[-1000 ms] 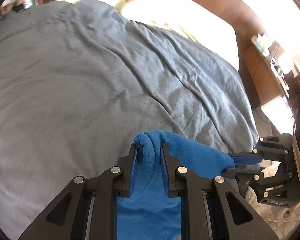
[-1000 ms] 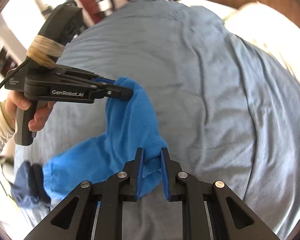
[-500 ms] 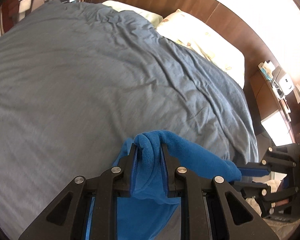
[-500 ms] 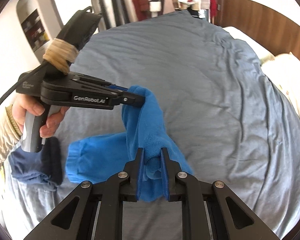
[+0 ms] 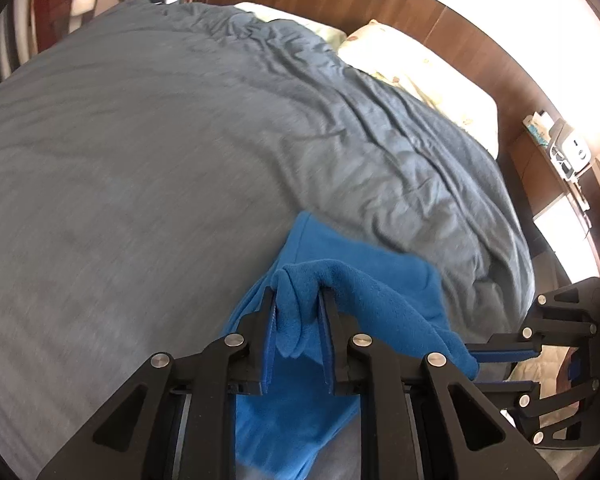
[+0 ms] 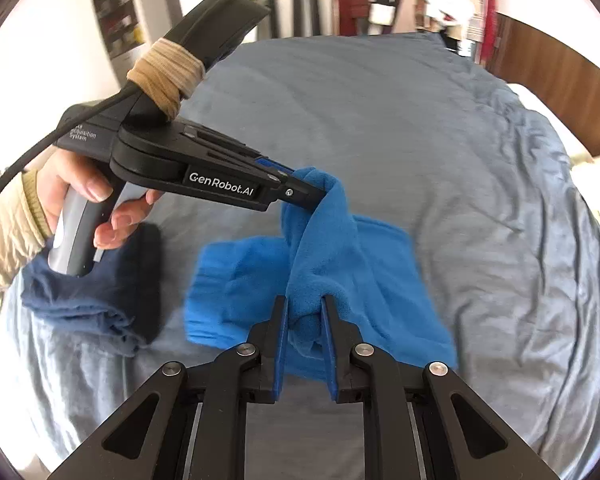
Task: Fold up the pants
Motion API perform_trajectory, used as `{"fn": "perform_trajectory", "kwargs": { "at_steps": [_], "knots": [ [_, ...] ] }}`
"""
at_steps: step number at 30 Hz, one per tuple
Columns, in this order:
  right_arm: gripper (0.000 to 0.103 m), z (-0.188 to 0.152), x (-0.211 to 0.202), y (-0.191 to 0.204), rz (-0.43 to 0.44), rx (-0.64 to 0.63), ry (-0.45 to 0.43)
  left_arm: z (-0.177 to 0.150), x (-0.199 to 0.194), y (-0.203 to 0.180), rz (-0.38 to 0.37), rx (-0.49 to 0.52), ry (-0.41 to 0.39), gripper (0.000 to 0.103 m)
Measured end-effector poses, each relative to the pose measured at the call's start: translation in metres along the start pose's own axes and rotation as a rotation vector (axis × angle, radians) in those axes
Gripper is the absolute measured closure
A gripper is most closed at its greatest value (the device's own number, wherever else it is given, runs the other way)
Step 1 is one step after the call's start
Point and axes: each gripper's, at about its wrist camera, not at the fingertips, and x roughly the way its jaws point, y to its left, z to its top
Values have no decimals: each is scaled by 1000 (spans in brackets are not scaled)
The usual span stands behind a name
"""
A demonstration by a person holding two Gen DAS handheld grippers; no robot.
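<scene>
Right black two-finger gripper [image 6: 303,312] clamped on a bunched fold of the bright blue fleece pants [image 6: 364,280]; left black gripper [image 5: 298,300] likewise. Pants hang btwn both, lower part on grey-blue bedspread [image 6: 420,128]. Dark navy folded cloth [image 6: 100,300] left; cream pillow [image 5: 420,68] far.

Black left gripper [image 6: 316,196], blue-lined fingers [image 6: 281,344], beige sleeve [image 6: 8,236]

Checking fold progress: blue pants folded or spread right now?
Partly folded, not flat: blue pants bunched in both grippers, left gripper and right gripper, upper layer draped over the part lying on the bed.
</scene>
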Motion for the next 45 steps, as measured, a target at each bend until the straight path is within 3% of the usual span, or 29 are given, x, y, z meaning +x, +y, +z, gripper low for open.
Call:
{"fn": "perform_trajectory", "kwargs": {
  "at_steps": [12,22,30,37,40,43,45],
  "knots": [
    [86,-12,39,69,72,-114,62,-62,-11,41,41,-77,54,87],
    [86,-24,57,91,102,-201,110,-76,4,48,142,84,215,88],
    [86,-30,68,94,131,-218,137,-79,9,51,165,127,273,88],
    [86,-37,82,100,169,-222,177,-90,6,55,233,74,297,89],
    [83,-41,85,98,199,-206,218,-95,-8,61,280,-13,273,89],
    [83,-45,84,96,283,-159,291,-97,-32,57,337,-130,212,87],
    [83,-46,77,94,286,-143,300,-98,-49,47,360,-192,146,79]
  ]
}}
